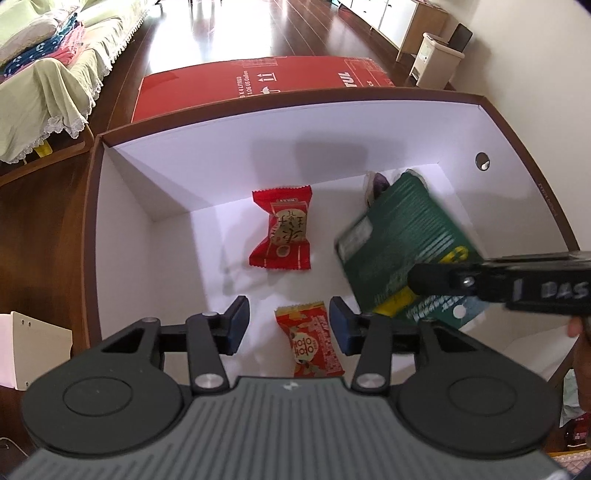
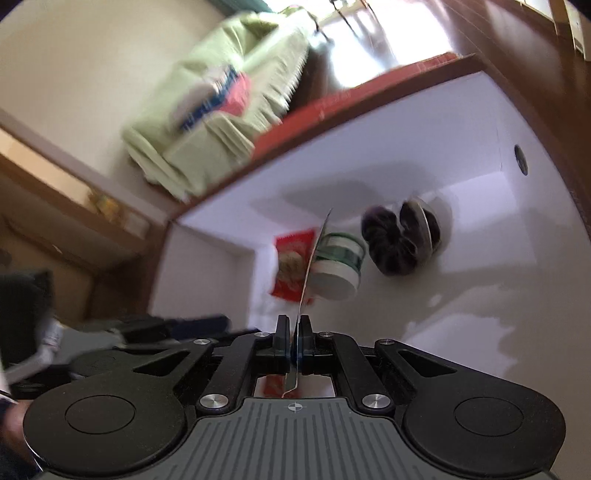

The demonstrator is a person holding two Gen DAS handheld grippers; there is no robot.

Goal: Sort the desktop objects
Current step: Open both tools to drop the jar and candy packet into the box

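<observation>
The right gripper, clenching the green card-backed blister pack above the white box, should descend before unclamping; the left gripper gapes empty.

Green-draped sofa with folded cloths, glossy wooden floor, white cabinet.

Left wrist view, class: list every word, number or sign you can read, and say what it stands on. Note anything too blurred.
"TUL": red carton behind the white box.
"X 4 LITRES", roughly, with an umbrella sign and arrows: same carton, small.
"BAS": right hand-held gripper.
Chinese characters: red snack packet; too stylised to copy.
Orange packet: decorative lettering, unclear.
Green package: blurred, unreadable.
</observation>
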